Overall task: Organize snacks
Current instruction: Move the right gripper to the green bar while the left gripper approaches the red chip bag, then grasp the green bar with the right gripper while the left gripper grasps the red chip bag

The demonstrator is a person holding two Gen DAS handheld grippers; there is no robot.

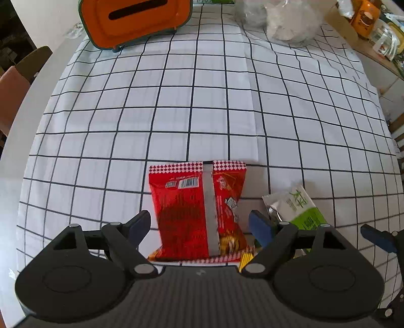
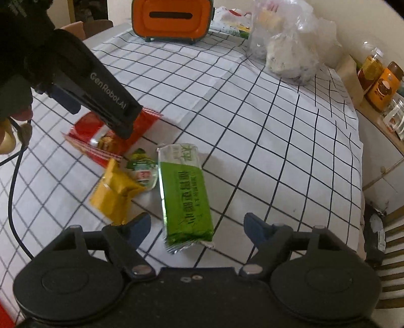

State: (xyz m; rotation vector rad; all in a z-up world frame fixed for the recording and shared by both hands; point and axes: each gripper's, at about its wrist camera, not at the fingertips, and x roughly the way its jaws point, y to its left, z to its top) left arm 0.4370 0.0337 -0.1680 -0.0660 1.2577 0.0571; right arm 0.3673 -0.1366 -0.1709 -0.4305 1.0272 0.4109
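Left tool (image 1: 199,224) spread wide, pointing steeply down over the red packet (image 1: 199,212). Packet lay flat on the desk (image 1: 176,101), seam side up, between the two blue fingers (image 1: 140,223) with a gap showing on each side; no contact that I could make out. Its long axis ran straight away from the tool, along the line of the fingers, so the jaws faced its two long edges.

Right tool (image 2: 197,224) also spread, nothing pinched. The green bar (image 2: 185,194) lay flat between its fingers, nearer the left one, clear of both. Bar's long axis ran nearly away from the tool, far end tipped a little leftward; near end sat level with the fingertips.

Between the two snacks: a yellow packet (image 2: 115,191) and a small green sachet (image 2: 141,167), both touching or overlapping the red packet's near corner; the sachet just beside the bar. Left tool nearer the red packet, right tool nearer the bar — each over its own item.

Judgement: both hands were set for a side pinch across the short width. The right would likely want a slight twist to square with the bar.

Further out: orange box (image 1: 136,22) at the desk's far edge, clear bag (image 2: 287,43) to its right.
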